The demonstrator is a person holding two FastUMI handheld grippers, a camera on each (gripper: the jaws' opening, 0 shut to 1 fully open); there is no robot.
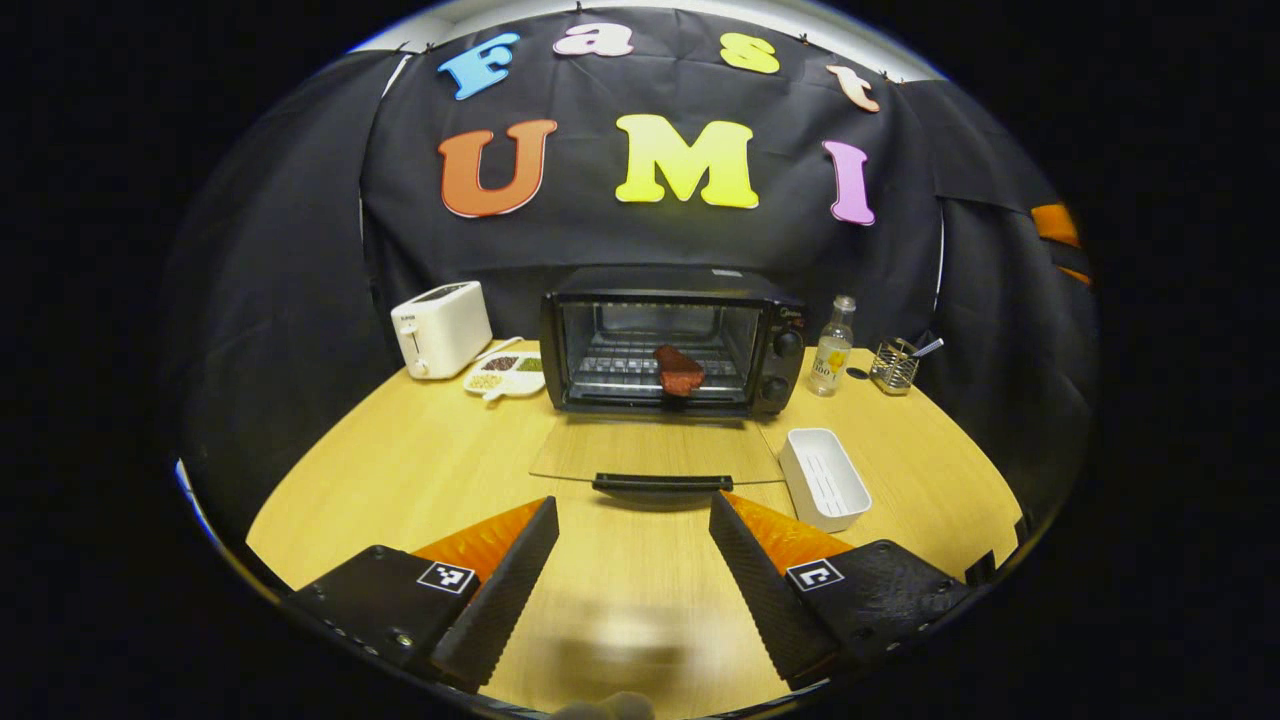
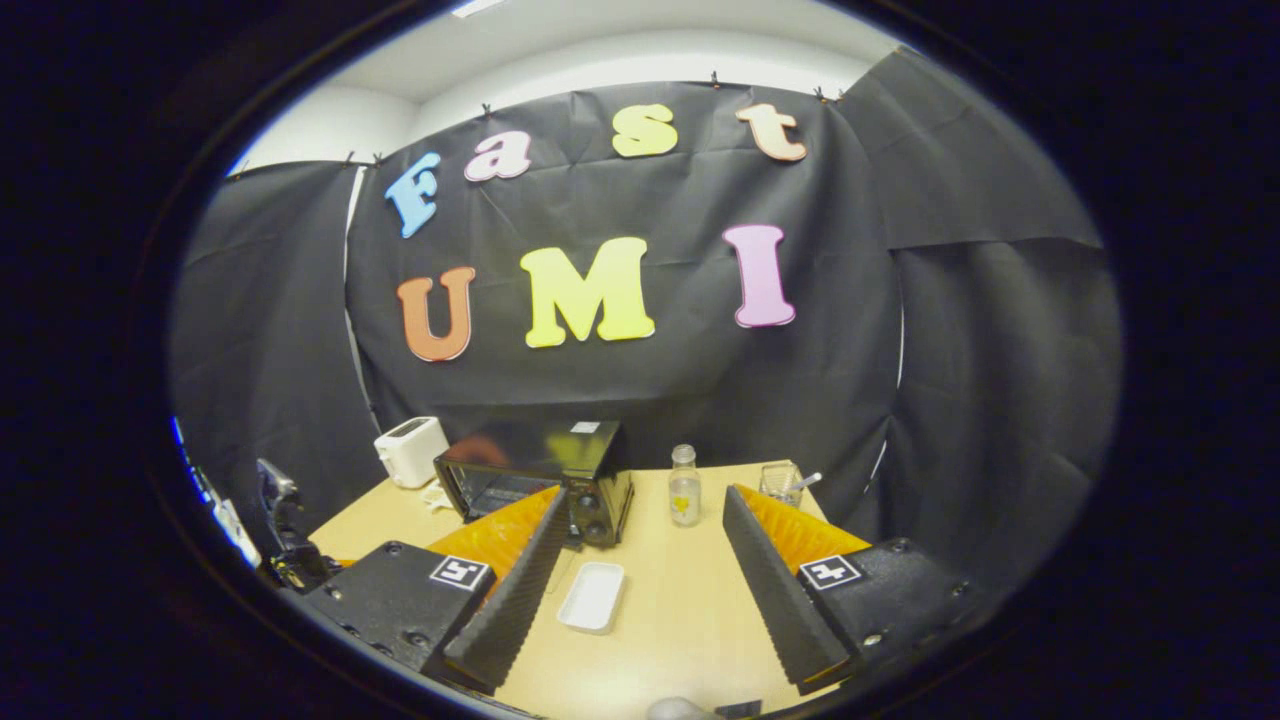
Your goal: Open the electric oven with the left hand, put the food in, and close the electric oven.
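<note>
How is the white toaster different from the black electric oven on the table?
The white boxy toaster is pale and closed-sided, with slots on top; the black electric oven is dark and glass-fronted. The toaster is smaller and stands left of the oven. The oven's glass door lies folded down flat, with a reddish-brown piece of food on its rack. Both stand on the wooden table by the back wall.

Bare bench (image 1: 400, 470) lies open before the lowered oven door (image 1: 655, 450), whose handle (image 1: 657, 483) faces the left tool (image 1: 634, 560), while a white tray (image 1: 823, 477) crowds the door's right edge and a bottle (image 1: 832, 347) flanks the oven (image 1: 672, 338).
</note>
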